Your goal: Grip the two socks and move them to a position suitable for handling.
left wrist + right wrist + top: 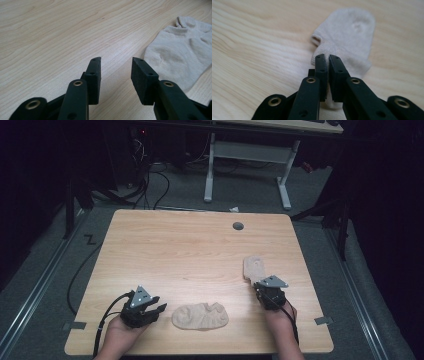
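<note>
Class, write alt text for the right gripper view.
The right gripper has its two black jaws pinched shut on the near edge of a beige sock, which lies flat on the light wooden table.

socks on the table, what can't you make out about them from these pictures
- Right sock: right gripper view, its near end is hidden behind the shut right gripper pinching it.
- Same sock, high view: the near part is covered by the gripper's grey plate.
- Left sock: left gripper view, cut off by the right edge; the open left gripper is beside it.
- Left sock, high view: too small and crumpled to tell toe from cuff.
</note>
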